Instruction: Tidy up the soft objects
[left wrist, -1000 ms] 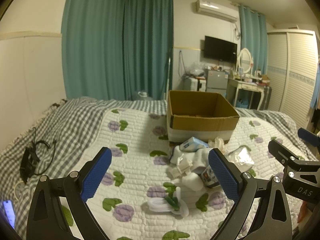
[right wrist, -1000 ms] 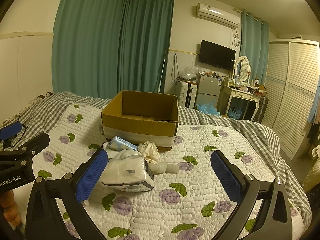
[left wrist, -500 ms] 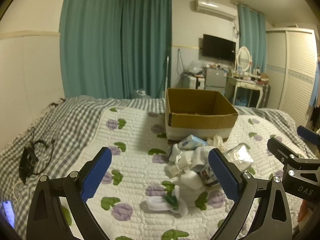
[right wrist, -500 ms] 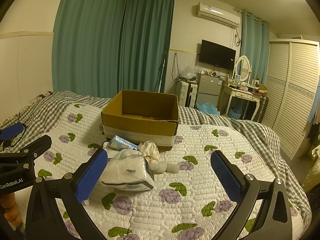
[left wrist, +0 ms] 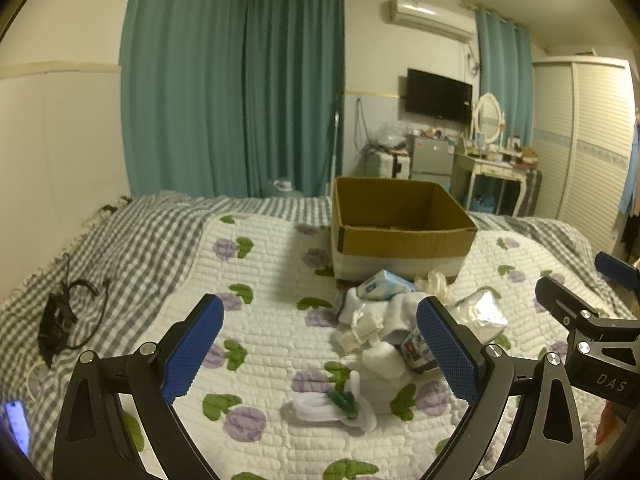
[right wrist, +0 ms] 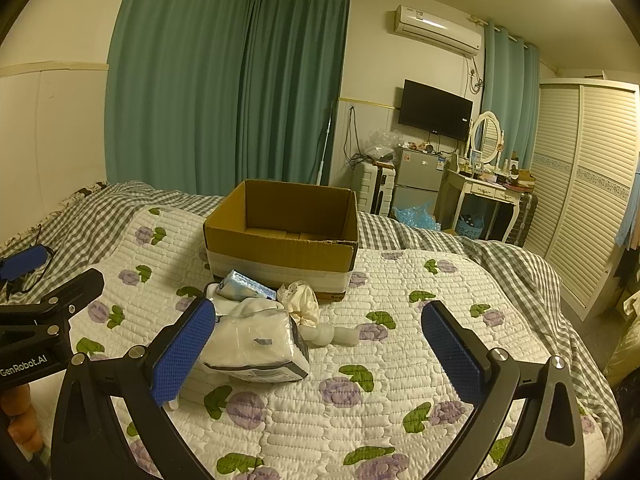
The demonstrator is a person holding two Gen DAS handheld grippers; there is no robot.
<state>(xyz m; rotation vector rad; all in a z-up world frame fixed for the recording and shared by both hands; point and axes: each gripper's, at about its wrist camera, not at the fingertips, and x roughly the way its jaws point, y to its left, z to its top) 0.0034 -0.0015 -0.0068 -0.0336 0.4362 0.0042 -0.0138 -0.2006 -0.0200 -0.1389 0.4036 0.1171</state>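
Above quilt [left wrist: 272,344] — left tongs [left wrist: 320,344], right tongs [right wrist: 320,344] level, spread wide, gripping nothing — pile [left wrist: 384,320] ahead.

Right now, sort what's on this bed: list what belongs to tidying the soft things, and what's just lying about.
Job:
open brown cardboard box
plastic-wrapped white pack
light blue tissue packet
cream crumpled cloth
white socks
white rolled piece with green trim

Lying about:
black tangled cable
lit phone

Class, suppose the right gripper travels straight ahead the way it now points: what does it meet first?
Probably the quilt, then the cardboard box beyond it. The right gripper is open; the plastic-wrapped pack sits left of centre. Depth is unclear.
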